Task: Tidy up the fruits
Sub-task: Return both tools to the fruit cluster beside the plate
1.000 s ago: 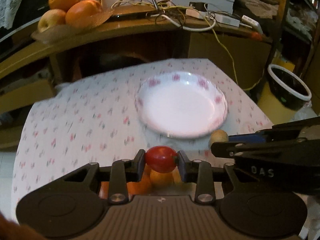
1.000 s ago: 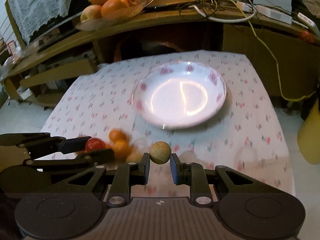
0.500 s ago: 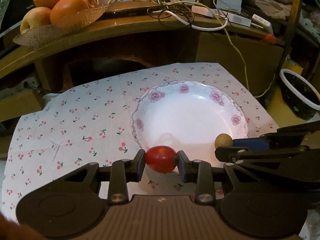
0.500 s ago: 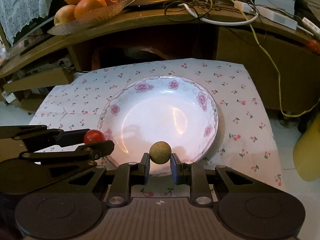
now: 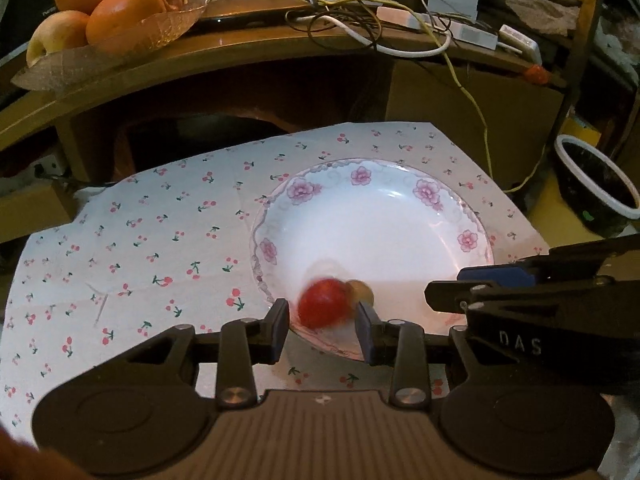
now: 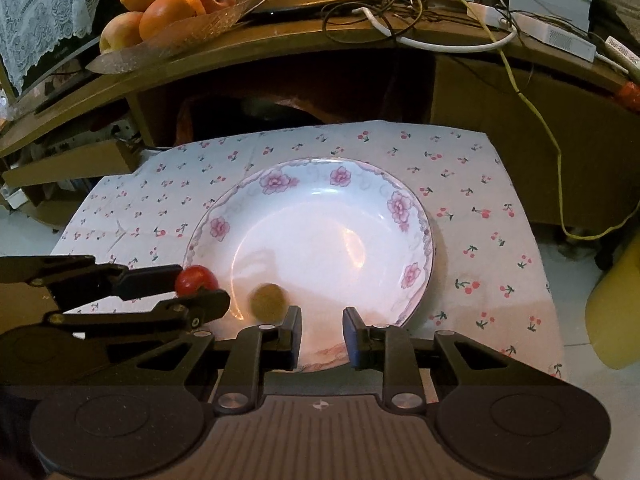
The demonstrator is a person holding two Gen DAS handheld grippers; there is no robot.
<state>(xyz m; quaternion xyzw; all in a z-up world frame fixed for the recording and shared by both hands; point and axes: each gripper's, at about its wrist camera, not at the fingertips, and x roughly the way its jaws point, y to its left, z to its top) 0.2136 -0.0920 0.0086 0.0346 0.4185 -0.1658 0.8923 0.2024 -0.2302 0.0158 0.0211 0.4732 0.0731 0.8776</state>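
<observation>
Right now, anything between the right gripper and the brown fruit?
Nothing. In the right wrist view the blurred brown fruit is just off the left fingertip of the open right gripper, with only bare white plate showing around it.

A lived-in home: cherry-print tablecloth (image 6: 472,184), flowered plate (image 6: 400,204), fruit bowl (image 6: 192,28) and tangled cables (image 6: 400,4) on the far wooden shelf (image 6: 304,36).

tomato (image 5: 323,307): smeared by motion blur, outline unclear
brown fruit (image 6: 267,298): blurred; in left view mostly hidden behind tomato
plate (image 6: 416,248): near rim hidden behind gripper fingers
bucket (image 5: 600,196): cut off by right edge
</observation>
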